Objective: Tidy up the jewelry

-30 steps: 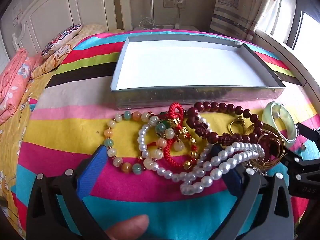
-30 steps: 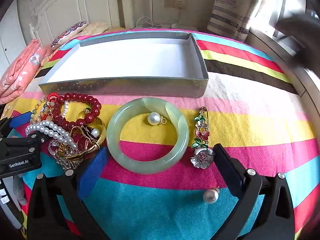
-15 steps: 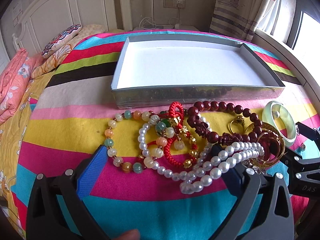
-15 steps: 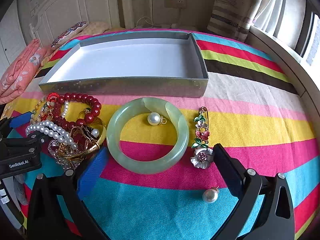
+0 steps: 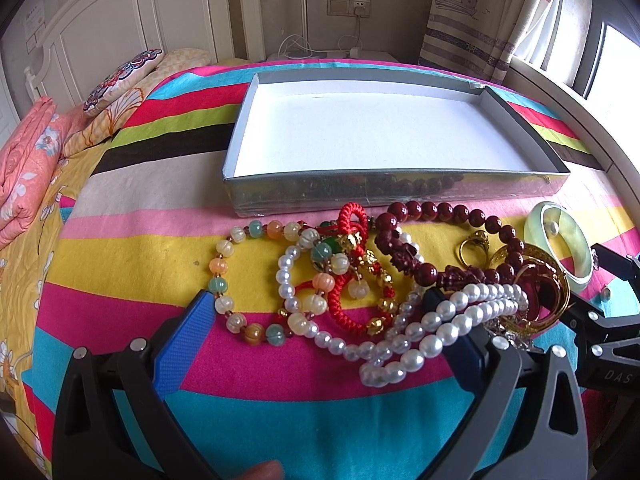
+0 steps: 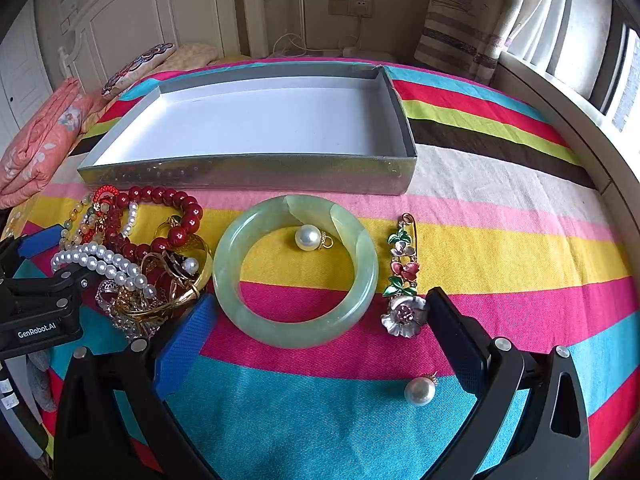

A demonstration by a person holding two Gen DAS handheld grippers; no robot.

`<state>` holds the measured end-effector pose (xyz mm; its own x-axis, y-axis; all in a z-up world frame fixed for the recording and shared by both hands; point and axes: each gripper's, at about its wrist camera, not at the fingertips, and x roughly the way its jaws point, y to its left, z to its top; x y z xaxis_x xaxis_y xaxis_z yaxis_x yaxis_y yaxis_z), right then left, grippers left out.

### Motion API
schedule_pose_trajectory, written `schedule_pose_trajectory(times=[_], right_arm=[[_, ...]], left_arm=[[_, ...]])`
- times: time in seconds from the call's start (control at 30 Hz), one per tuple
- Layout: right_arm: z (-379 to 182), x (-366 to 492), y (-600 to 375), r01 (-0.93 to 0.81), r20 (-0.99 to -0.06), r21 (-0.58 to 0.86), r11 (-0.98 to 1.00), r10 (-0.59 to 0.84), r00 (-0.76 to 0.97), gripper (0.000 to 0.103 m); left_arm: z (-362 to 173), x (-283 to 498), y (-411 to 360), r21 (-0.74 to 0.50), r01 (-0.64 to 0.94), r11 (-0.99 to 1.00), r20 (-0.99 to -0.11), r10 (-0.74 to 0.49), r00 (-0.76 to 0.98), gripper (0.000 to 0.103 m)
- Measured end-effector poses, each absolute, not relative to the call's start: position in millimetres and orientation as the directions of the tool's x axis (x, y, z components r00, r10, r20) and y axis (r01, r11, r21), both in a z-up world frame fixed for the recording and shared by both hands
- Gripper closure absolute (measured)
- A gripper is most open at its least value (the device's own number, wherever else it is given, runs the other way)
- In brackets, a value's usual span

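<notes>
Both claws are held wide open, empty. The jade bangle (image 6: 295,272) is best straddled squarely by the right claw (image 6: 320,320), clear of the pearl pendant (image 6: 307,237).

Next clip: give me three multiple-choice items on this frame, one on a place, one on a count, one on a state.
1. Where is the pearl with the gold loop?
A. Inside the jade bangle
B. In the box
C. Between the left fingers

2. How many loose single pearls lie on the bedspread?
A. One
B. Two
C. Four

3. The box is:
A. Lidded
B. Full of beads
C. Open and empty

Key: 1 A, the pearl lies within the jade bangle. 2 B, that one plus a second pearl near the right gripper. 3 C, the box shows only bare white floor.
</notes>
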<state>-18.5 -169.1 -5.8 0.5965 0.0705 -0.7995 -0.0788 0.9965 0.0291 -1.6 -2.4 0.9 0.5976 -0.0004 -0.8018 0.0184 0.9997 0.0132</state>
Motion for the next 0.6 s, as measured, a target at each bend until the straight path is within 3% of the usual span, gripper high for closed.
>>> schedule_pose_trajectory(times=[0.6], right_arm=[[-5.3, -18.6, -168.3, -0.079, -0.800, 0.029, 0.996, 0.070, 0.597, 0.004]], left_arm=[[0.9, -1.7, -2.5, 0.013, 0.018, 1.000, -0.802, 0.000, 0.598, 0.002]])
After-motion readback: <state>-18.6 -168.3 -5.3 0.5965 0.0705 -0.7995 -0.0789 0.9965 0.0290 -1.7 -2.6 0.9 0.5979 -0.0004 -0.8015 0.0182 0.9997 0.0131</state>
